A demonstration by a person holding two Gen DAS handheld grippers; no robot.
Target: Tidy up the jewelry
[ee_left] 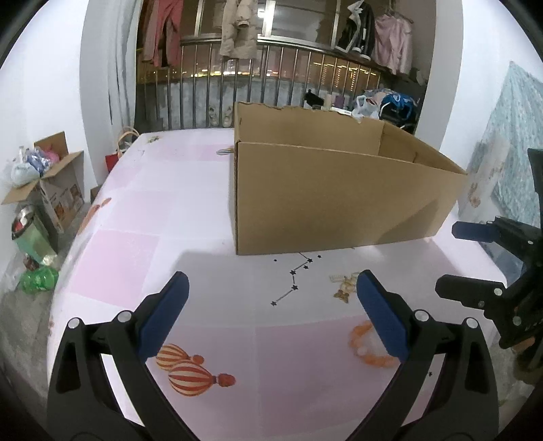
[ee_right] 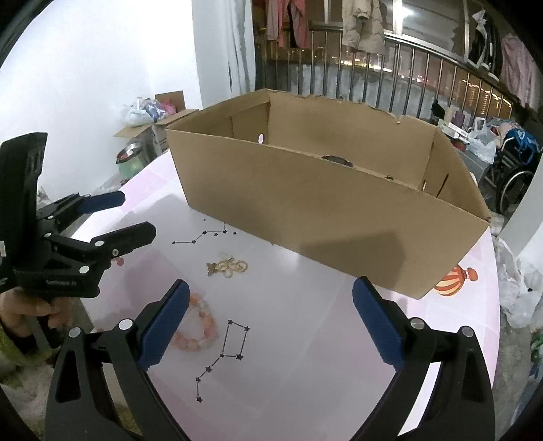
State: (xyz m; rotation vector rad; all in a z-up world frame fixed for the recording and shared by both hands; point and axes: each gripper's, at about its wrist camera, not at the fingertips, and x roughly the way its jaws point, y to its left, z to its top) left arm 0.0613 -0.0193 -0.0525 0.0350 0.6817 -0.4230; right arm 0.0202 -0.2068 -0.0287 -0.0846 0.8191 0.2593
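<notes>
An open cardboard box (ee_left: 325,200) stands on the pink tablecloth; it also shows in the right wrist view (ee_right: 322,210). An orange bead bracelet (ee_left: 364,349) lies in front of it, partly hidden by my left gripper's right finger; it shows in the right wrist view (ee_right: 200,325) too. A small heap of gold jewelry (ee_left: 344,286) lies nearer the box, seen as rings and a charm in the right wrist view (ee_right: 229,266). My left gripper (ee_left: 271,298) is open and empty above the cloth. My right gripper (ee_right: 269,307) is open and empty; it shows at the left view's right edge (ee_left: 454,261).
The table (ee_left: 142,217) has its left edge beside a cardboard box of bags (ee_left: 51,183) and bottles on the floor. A railing with hanging clothes (ee_left: 237,30) is behind. A wheelchair (ee_right: 512,169) and plastic bags stand at the right.
</notes>
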